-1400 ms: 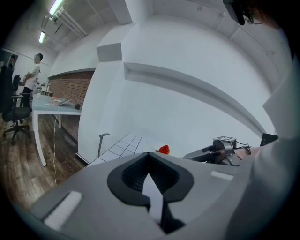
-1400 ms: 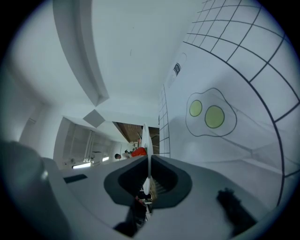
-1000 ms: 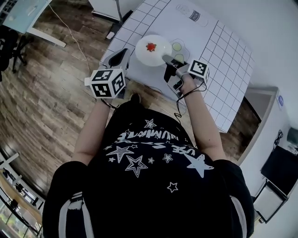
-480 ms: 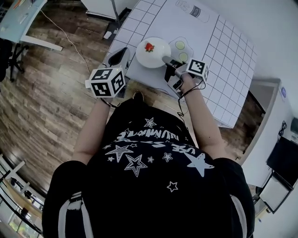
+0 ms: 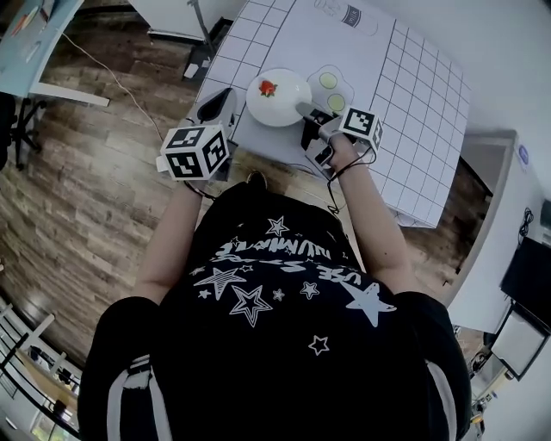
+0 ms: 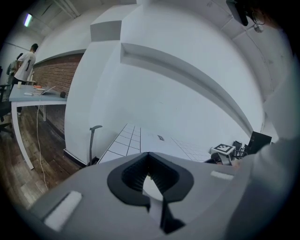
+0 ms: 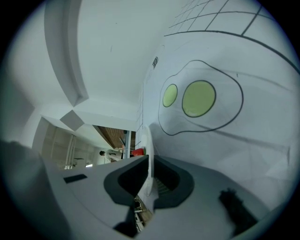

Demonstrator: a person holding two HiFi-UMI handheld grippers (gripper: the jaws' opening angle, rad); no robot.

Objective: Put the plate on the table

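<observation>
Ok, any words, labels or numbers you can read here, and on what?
T-shirt: white lettering, upside down to the camera, cannot be read.
Dark label at the far edge of the table: too small to read.
Nothing else carries legible text.

Right gripper (image 7: 149, 165) is clamping the plate (image 7: 144, 140) by its rim, with the plate showing edge-on between the jaws. A red bit (image 7: 137, 152) is sitting on the plate. The table (image 7: 262, 70) is filling the right side, carrying a printed outline (image 7: 225, 101) with two green circles (image 7: 198, 98). A person (image 7: 110, 154) is standing far off, left of the plate.
</observation>
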